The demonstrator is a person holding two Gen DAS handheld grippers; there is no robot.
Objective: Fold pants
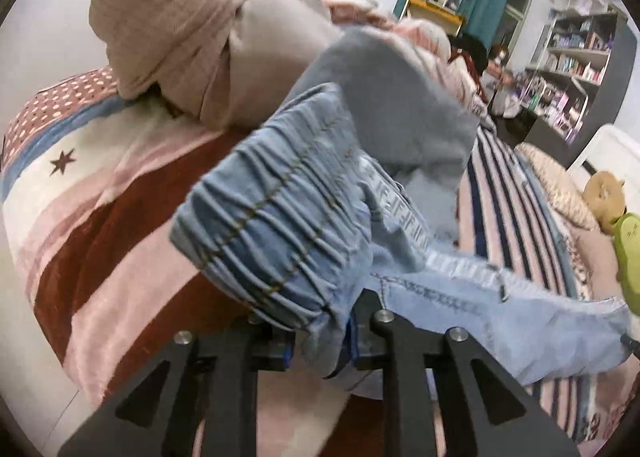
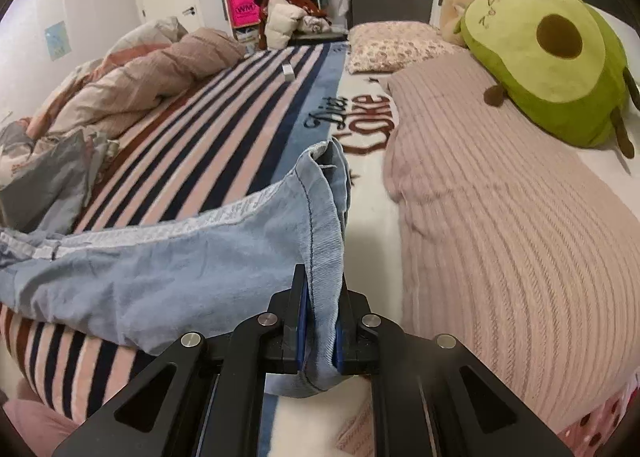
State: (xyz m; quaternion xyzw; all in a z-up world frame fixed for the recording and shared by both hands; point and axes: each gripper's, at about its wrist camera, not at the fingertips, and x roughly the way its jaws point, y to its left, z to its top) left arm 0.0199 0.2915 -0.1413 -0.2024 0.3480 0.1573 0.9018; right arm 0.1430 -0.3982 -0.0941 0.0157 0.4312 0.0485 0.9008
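Observation:
Light blue denim pants (image 1: 304,217) with a gathered elastic waistband hang stretched over the bed. My left gripper (image 1: 320,345) is shut on the waistband end, the fabric bunched between its fingers. In the right wrist view the pants (image 2: 168,269) run off to the left, and my right gripper (image 2: 320,341) is shut on the hem of a leg, which stands up between the fingers. The pants span between the two grippers, sagging onto the striped blanket (image 2: 224,129).
A rumpled beige duvet (image 1: 192,29) lies at the far side of the bed. A pink ribbed blanket (image 2: 500,217), a floral pillow (image 2: 392,45) and an avocado plush (image 2: 548,61) lie to the right. Shelves (image 1: 572,69) stand beyond the bed.

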